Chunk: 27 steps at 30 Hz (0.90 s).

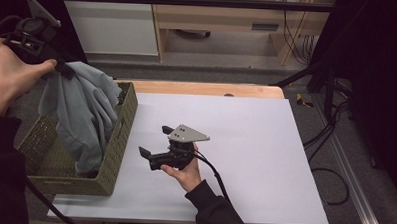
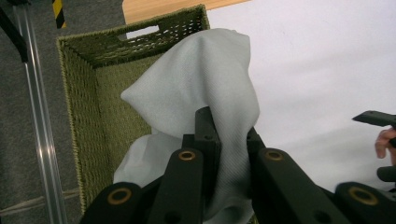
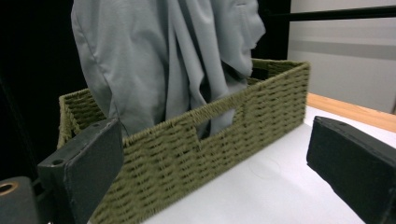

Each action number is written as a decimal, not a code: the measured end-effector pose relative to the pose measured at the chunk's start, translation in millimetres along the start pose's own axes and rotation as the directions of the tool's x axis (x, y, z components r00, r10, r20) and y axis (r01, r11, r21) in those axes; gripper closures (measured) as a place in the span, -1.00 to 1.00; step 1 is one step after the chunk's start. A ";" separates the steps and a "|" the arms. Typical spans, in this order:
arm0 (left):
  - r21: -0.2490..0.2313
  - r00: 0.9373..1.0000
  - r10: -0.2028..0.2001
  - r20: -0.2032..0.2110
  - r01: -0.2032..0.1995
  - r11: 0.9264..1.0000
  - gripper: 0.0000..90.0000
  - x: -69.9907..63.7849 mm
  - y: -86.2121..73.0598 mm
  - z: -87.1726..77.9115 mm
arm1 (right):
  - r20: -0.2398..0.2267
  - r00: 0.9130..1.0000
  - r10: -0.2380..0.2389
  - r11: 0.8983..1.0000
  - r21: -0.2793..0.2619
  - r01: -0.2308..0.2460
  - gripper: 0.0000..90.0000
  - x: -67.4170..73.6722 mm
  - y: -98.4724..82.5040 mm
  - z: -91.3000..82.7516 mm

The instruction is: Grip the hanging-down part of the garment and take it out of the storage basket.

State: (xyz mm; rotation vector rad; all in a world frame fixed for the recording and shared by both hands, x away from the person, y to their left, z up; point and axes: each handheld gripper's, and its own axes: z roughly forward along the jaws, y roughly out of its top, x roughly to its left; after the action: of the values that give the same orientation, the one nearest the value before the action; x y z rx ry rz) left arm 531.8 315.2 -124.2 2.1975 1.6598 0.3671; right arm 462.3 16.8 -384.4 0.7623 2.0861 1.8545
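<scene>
While hanging in loose folds, the grey cloth (image 1: 81,113) is trailing its lower end into the woven basket (image 1: 116,154); soft, light, likely best pinched at a bunched fold. The left gripper (image 1: 63,69) is clamping its top. The right gripper (image 1: 155,140) is waiting, jaws apart, over the white table (image 1: 265,144).

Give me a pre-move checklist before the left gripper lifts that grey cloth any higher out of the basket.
1. Left gripper clamped on the grey cloth: ok.
2. Cloth fully clear of the woven basket: not ok, its lower end hangs inside.
3. Cloth snagged on the weave: cannot tell.
4. Right gripper open and empty: ok.
5. Right gripper facing the basket's long side: ok.
6. White board beside the basket free for laying the cloth: ok.
</scene>
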 end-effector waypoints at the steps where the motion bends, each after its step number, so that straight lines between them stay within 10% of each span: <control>1: 0.002 1.000 0.000 0.000 0.000 1.000 0.85 0.0 0.3 0.1 | -0.005 1.000 0.000 1.000 -0.001 0.000 -0.90 1.0 0.8 4.3; 27: 0.010 1.000 0.019 -0.001 -0.019 1.000 0.85 -7.2 2.6 1.4 | -0.090 0.996 -0.022 0.999 0.031 0.025 -0.84 43.6 10.0 102.9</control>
State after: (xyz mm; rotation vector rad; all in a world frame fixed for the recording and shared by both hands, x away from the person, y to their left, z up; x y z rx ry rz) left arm 532.6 307.4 -124.3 2.2220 1.6455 0.3667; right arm 480.6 127.5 -384.4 0.6710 2.1745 1.8797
